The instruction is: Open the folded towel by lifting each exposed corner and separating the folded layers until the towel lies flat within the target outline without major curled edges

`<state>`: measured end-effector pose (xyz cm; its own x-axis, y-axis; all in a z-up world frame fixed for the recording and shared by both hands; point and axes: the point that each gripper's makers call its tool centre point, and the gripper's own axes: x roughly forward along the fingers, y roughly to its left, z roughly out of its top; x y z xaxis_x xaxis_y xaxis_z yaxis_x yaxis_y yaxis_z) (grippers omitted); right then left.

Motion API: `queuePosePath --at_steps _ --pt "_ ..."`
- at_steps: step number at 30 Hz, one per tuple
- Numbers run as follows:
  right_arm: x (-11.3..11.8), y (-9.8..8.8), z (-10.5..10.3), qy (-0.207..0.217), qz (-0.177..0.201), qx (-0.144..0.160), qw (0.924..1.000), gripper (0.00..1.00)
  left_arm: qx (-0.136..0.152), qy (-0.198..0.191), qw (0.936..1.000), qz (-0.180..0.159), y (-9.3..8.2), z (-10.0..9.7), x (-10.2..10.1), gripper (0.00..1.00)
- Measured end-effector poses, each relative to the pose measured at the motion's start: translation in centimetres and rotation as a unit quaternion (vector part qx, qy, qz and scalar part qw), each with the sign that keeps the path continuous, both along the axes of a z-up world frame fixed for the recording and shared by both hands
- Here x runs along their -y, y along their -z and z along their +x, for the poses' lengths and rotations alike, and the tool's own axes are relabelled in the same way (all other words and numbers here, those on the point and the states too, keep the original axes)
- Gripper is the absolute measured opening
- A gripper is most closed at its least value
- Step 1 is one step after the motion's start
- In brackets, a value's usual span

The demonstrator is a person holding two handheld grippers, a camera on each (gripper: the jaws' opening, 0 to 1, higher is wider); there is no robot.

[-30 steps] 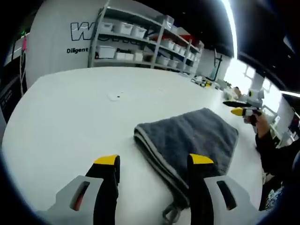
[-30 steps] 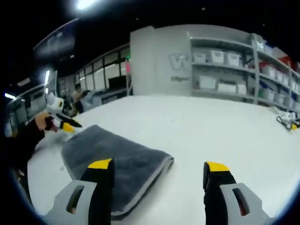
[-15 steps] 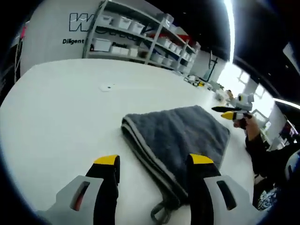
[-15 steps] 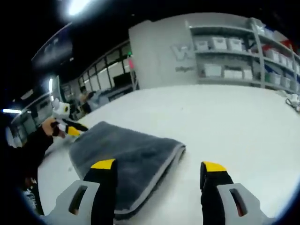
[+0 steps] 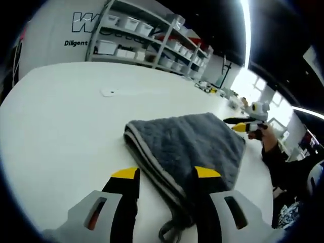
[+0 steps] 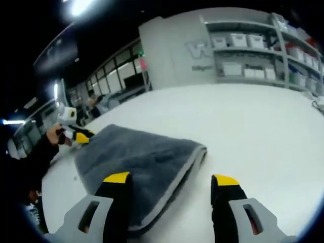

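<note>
folded grey towel [image 5: 190, 147] on the white counter [image 5: 66, 121], just ahead of the left tool [image 5: 166, 178] and right tool [image 6: 171, 182], both wide and empty; risk: pinching all stacked layers together, dragging the towel instead of unfolding it.

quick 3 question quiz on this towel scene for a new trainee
1. True or false: the towel lies folded on the table.
2. Which describes the left gripper? A: shut on the towel. B: open, with the towel's edge between its jaws. C: open, far from the towel.
3. Fill in: the towel's colour is ____.

Key: 1 true. 2 B. 3 grey. The right gripper is open too, with the towel's corner between its jaws.
</note>
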<state>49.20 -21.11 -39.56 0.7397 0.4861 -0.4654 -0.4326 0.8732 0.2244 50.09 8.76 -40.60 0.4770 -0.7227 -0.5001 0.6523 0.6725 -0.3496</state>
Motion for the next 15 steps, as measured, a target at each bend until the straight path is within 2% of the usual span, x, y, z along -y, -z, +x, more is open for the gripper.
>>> queuePosePath --at_steps 2,5,8,11,13,15 --pt "-0.1 0.6 0.0 -0.002 0.000 -0.008 1.0000 0.59 0.009 -0.012 0.9999 0.006 0.1 0.5 -0.4 0.33" --pt "0.0 0.7 0.2 -0.002 0.002 -0.013 0.9999 0.57 0.004 -0.017 0.9998 -0.006 0.2 0.6 -0.3 0.33" --pt "-0.3 1.1 -0.2 -0.003 0.004 -0.018 0.9998 0.53 0.003 -0.018 0.9998 -0.002 0.6 0.6 -0.3 0.32" --pt "-0.5 1.3 -0.3 -0.004 0.007 -0.020 0.9998 0.47 0.007 -0.020 0.9998 0.005 0.7 0.8 -0.3 0.28" --pt "-0.6 1.3 -0.3 -0.004 0.007 -0.020 0.9998 0.43 0.022 -0.017 0.9994 0.021 0.8 0.9 -0.4 0.26" --pt "-0.8 1.3 -0.5 -0.008 0.005 -0.019 0.9998 0.34 0.024 -0.012 0.9994 0.022 0.7 0.8 -0.1 0.22"
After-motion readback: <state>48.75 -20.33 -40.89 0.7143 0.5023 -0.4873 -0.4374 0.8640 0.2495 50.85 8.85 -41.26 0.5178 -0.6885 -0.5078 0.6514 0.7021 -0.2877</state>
